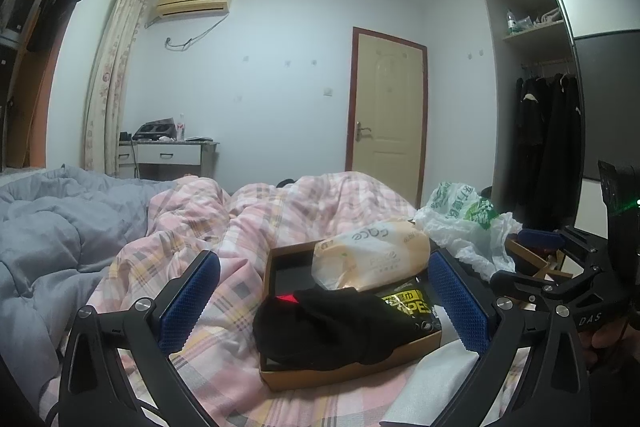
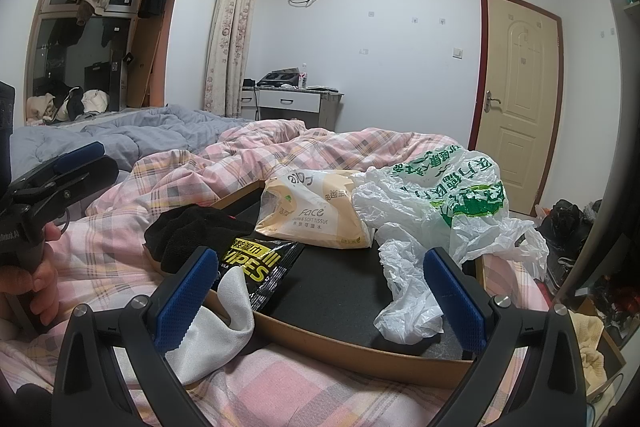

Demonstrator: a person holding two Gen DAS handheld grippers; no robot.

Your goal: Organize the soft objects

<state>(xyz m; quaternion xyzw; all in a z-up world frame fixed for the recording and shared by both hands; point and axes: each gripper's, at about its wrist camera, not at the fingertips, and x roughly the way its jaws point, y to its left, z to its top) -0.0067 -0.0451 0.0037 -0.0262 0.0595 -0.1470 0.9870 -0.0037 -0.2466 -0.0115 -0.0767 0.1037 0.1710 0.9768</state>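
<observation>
Sorting looked well under way, judging by how things lay: a shallow brown cardboard tray with a dark liner (image 2: 352, 343) sat on the pink plaid quilt (image 2: 280, 151) of the bed, and most of the soft things were already in it. A crumpled black knit sock (image 2: 192, 231) lay at the tray's near left corner, partly over its edge, touching a black packet of wipes with yellow lettering (image 2: 256, 267). A beige soft pack of facial tissue (image 2: 308, 215) rested at the far side, and a rumpled white plastic bag with green print (image 2: 440, 211) spilled over the right part, one end trailing on the liner. A white cloth (image 2: 216, 327) hung over the tray's near rim, half out, so it probably remained to be tucked in, and the bag and sock wanted tidying. The left claw (image 1: 324, 303) was spread wide on either side of the sock and held nothing. The right claw (image 2: 320, 295) was likewise wide open and empty, its left pad (image 2: 184, 303) just above the white cloth. A grey duvet (image 2: 120, 131) lay bunched on the far left.
</observation>
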